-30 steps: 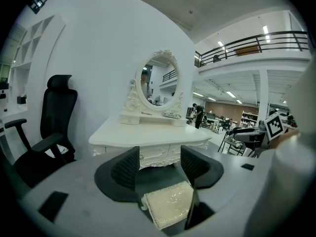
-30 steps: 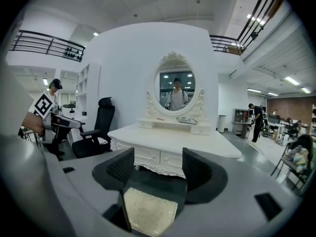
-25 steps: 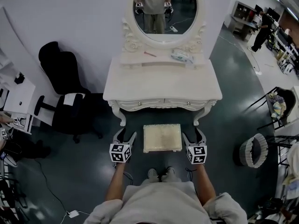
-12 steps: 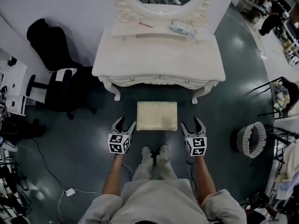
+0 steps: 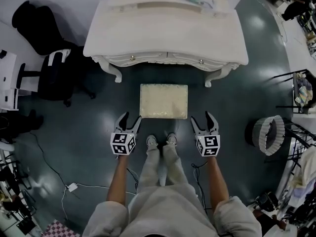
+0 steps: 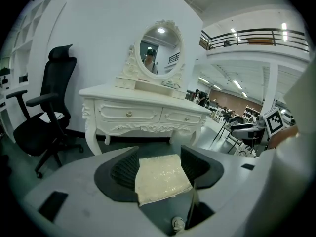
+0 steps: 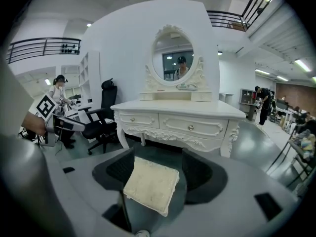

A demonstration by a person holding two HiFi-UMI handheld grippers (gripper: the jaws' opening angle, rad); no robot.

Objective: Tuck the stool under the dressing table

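On the dark floor (image 5: 94, 132), just on the near side of the white carved dressing table (image 5: 163, 38), the cream cushioned rectangular stool (image 5: 164, 100) stands untucked. The left claw (image 5: 130, 117) and the right claw (image 5: 203, 118) flank its near corners, both wide open and empty. Uneven pushing could skew it into a table leg (image 5: 116, 76).

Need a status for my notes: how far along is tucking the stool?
Done: nothing yet; the stool stands in front of the table, wholly outside it. In hand: the left gripper and right gripper, both open, hover by its near corners, gripping nothing. Left: take hold of it and slide it under the table.
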